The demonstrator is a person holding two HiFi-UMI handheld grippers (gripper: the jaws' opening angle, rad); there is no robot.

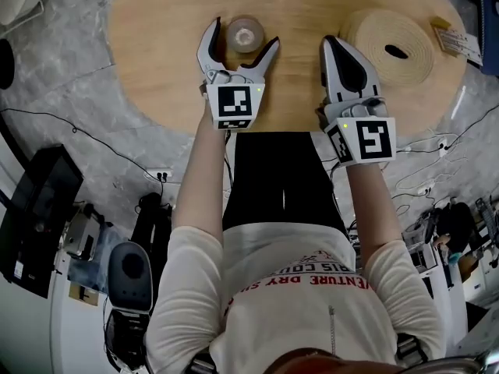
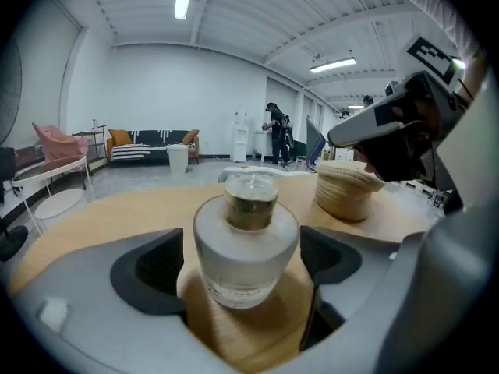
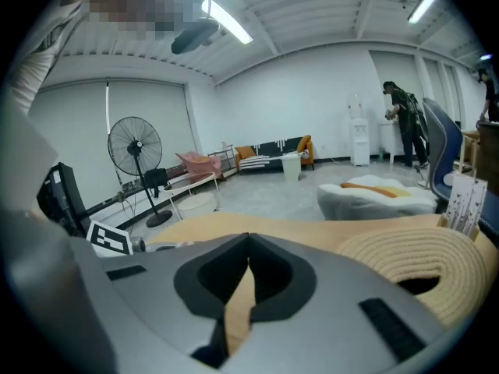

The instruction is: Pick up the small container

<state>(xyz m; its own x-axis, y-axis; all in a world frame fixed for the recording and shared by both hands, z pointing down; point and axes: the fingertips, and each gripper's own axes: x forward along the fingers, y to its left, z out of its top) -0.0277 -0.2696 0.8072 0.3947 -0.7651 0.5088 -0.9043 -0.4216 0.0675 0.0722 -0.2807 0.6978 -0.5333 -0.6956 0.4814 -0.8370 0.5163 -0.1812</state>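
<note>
We hold our left gripper [image 1: 242, 40] with jaws spread wide around the small container [image 2: 245, 240], upright on the wooden table [image 1: 156, 68], ready to close on its body; the pads seem just clear of it. Our right gripper [image 1: 332, 44] rests empty, jaws pressed together, beside the woven coil [image 1: 394, 49]

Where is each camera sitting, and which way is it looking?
Head view: on the person's head, looking steeply down at the wooden table; shows both arms, chest, left gripper and right gripper.
Left gripper view: on the left gripper, looking along its open jaws at the small container standing between them.
Right gripper view: on the right gripper, looking along its shut jaws across the table.
Shared: the woven coil shows in all three.
</note>
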